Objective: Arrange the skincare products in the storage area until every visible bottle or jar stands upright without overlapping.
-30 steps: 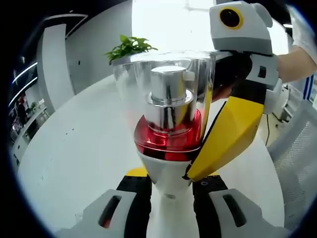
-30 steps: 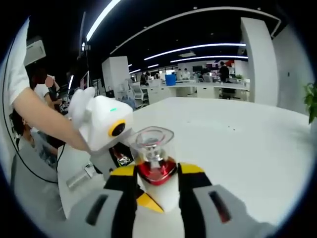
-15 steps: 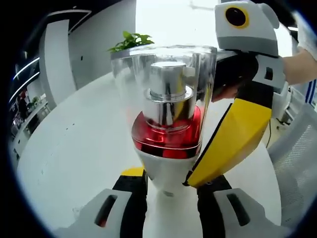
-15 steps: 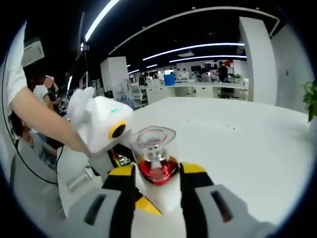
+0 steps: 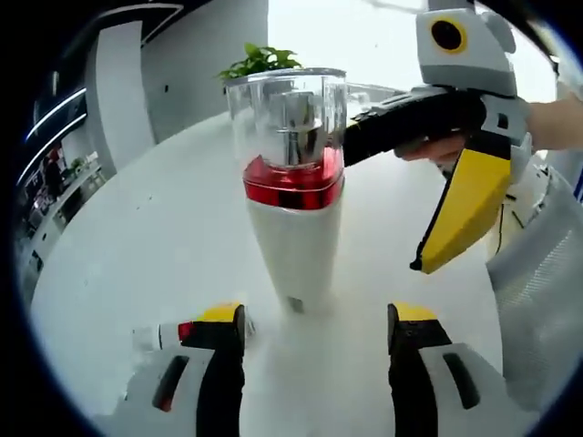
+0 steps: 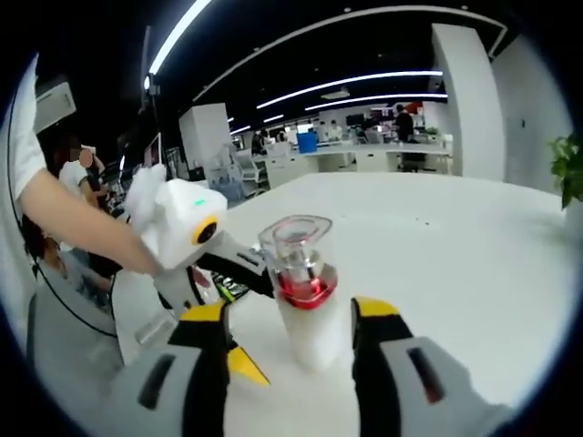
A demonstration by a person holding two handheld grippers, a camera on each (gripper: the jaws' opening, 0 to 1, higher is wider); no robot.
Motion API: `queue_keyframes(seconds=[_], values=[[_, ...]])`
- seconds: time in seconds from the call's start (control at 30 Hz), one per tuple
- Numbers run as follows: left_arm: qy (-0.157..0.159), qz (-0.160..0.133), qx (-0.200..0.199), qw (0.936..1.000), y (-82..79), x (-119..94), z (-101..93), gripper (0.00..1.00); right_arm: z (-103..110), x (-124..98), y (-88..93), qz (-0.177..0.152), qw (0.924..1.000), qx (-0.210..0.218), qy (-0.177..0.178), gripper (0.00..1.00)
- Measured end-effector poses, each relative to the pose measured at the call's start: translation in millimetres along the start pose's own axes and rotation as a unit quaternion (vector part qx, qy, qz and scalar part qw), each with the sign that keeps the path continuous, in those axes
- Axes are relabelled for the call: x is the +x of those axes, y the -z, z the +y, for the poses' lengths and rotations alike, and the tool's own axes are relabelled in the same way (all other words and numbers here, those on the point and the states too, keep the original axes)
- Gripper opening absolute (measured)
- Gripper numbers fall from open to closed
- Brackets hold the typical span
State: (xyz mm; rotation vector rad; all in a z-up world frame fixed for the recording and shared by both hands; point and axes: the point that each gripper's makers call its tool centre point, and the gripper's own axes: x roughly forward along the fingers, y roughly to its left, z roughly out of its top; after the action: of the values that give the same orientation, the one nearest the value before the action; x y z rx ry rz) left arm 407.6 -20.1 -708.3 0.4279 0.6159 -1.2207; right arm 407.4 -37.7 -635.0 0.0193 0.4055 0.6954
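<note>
White table is spreading out under both grippers, and on it a bottle with a clear cap and red band is standing upright. Ahead of the left gripper it is sitting free between spread jaws. The right gripper is also gaping, flanking the bottle without touching.

Left gripper: jaws spread wide, nothing between them, yellow-tipped black fingers low over table. Seen from right gripper view, it sits at left, bare forearm reaching in from left edge behind it.

Right gripper: jaws apart, gripping nothing. In left gripper view it enters from right, hand wrapped around its black handle.
</note>
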Motion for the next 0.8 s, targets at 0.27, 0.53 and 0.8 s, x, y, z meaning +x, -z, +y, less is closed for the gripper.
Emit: queue_keyframes(seconds=[0.27, 0.53, 0.8], values=[[-0.019, 0.003, -0.033, 0.9993, 15.7, -21, -8.9, 0.71, 14, -15, 11.2, 0.005, 0.9999, 0.014, 0.002, 0.61], [-0.035, 0.002, -0.085, 0.9957, 32.9, -42, -17.3, 0.74, 26, -30, 19.8, 0.011, 0.9996, 0.025, 0.003, 0.66], [-0.053, -0.01, -0.145, 0.988, 47.8, -69, -28.3, 0.78, 45, -41, 16.0, 0.001, 0.9992, 0.04, -0.009, 0.7]])
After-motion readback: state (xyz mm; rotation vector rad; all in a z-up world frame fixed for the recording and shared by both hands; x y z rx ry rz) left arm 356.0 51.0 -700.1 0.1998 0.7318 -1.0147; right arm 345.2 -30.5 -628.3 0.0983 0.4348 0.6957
